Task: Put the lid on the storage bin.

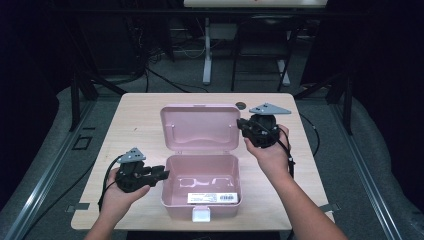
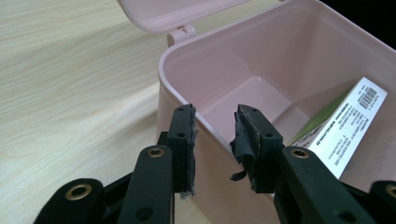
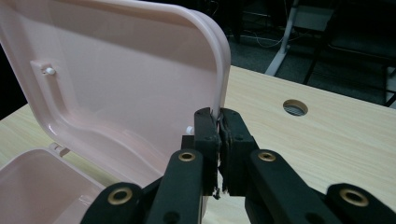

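Observation:
A pink plastic box (image 1: 200, 200) stands open in the middle of the table, its lid (image 1: 199, 128) raised behind it. My right gripper (image 1: 241, 125) is shut on the lid's right edge (image 3: 223, 70), the rim pinched between its pads. My left gripper (image 1: 165, 175) is open at the box's left wall; in the left gripper view that wall's rim (image 2: 187, 100) runs between the two open jaws (image 2: 215, 140). A white labelled packet (image 2: 345, 128) with a barcode lies inside the box.
The light wooden table (image 1: 135, 120) has a round cable hole (image 3: 295, 108) near its back right. A white latch tab (image 1: 202, 214) sticks out at the box's front. Dark floor, cables and table legs lie beyond the far edge.

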The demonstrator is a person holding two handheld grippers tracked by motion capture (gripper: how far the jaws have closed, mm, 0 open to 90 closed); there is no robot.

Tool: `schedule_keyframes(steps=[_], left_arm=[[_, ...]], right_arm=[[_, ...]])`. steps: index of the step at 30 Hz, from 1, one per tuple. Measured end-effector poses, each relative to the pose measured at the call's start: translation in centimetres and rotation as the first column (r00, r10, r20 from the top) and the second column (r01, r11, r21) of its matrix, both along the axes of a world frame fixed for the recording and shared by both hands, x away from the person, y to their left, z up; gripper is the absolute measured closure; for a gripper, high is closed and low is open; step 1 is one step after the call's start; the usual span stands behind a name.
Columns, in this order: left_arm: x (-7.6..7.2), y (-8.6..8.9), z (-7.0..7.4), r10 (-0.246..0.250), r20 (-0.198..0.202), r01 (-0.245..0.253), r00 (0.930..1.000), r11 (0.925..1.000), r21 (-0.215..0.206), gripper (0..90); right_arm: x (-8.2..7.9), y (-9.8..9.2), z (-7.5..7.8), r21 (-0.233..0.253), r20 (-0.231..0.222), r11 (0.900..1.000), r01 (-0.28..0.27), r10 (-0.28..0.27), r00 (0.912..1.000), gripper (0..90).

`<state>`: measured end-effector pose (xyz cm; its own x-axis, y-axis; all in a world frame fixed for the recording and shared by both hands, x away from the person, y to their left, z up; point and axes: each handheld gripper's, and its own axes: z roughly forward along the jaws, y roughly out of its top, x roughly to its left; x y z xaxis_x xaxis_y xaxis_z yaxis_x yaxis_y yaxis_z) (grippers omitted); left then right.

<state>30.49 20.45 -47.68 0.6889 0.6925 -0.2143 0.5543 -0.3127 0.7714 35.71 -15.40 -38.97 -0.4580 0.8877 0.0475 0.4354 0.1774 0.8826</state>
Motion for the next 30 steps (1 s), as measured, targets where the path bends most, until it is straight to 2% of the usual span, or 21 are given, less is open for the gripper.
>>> schedule_keyframes(steps=[6,15,23,30], left_arm=[[0.0,0.0,0.0,0.002,-0.001,-0.002,1.0,1.0,-0.001,67.7],[0.0,0.0,0.0,0.003,-0.001,-0.003,1.0,1.0,-0.001,67.7],[0.0,0.0,0.0,0.002,-0.001,-0.002,1.0,1.0,-0.001,67.4],[0.0,0.0,0.0,0.001,-0.006,-0.001,1.0,1.0,-0.002,67.4]], right_arm=[[-0.8,0.1,0.0,-0.008,0.024,1.0,0.004,-0.004,0.9997,86.3],[-2.5,-0.1,-0.5,0.022,0.062,1.0,0.003,-0.004,0.9981,86.9],[-4.2,0.1,-0.9,-0.006,0.121,1.0,0.006,-0.006,0.9926,86.9],[-5.5,-0.1,-1.3,0.009,0.14,1.0,0.0,-0.001,0.9901,86.8]])
